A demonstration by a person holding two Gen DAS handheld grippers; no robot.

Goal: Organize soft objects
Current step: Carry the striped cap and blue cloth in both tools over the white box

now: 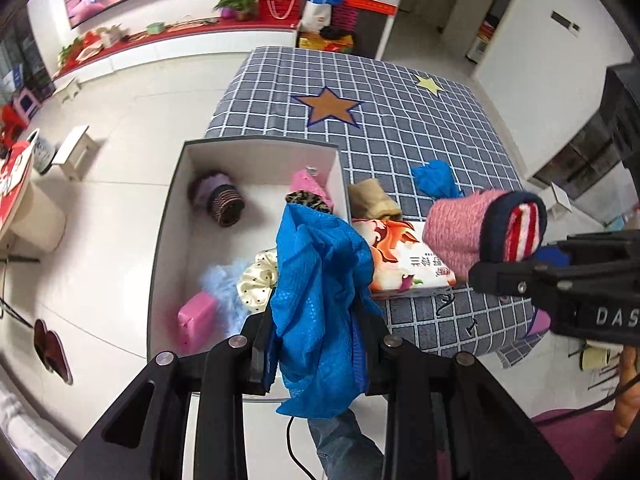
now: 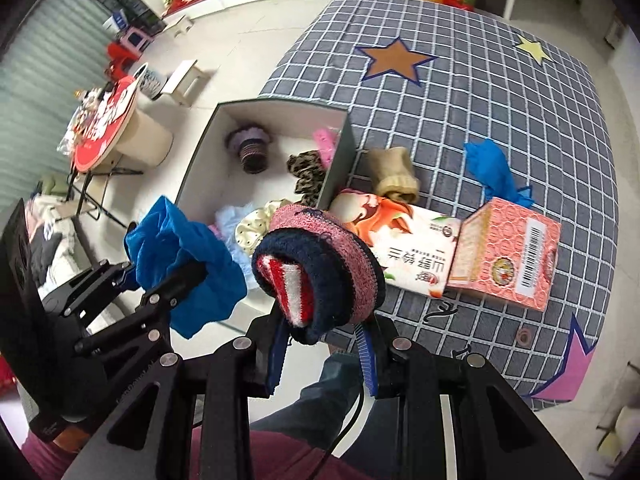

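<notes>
My left gripper (image 1: 316, 352) is shut on a blue mesh cloth (image 1: 320, 280) and holds it above the near end of the open white box (image 1: 168, 216). The cloth also shows in the right wrist view (image 2: 188, 264). My right gripper (image 2: 324, 344) is shut on a rolled pink, navy and red-striped knit piece (image 2: 320, 268), held above the table's near edge beside the box; it shows in the left wrist view (image 1: 480, 228). Inside the box lie a purple knit roll (image 1: 220, 200), a pink item (image 1: 308, 184), a cream dotted scrunchie (image 1: 258, 280), a light blue fluffy item (image 1: 220, 284) and a pink block (image 1: 196, 320).
On the checked tablecloth (image 1: 400, 128) lie a tan sock (image 1: 374, 198), another blue cloth (image 1: 434, 178), a tissue pack (image 2: 416, 244) and a pink carton (image 2: 508, 252). A leopard scrunchie (image 2: 306, 172) sits in the box. Stools (image 1: 74, 152) and a round table (image 2: 108, 128) stand at the left.
</notes>
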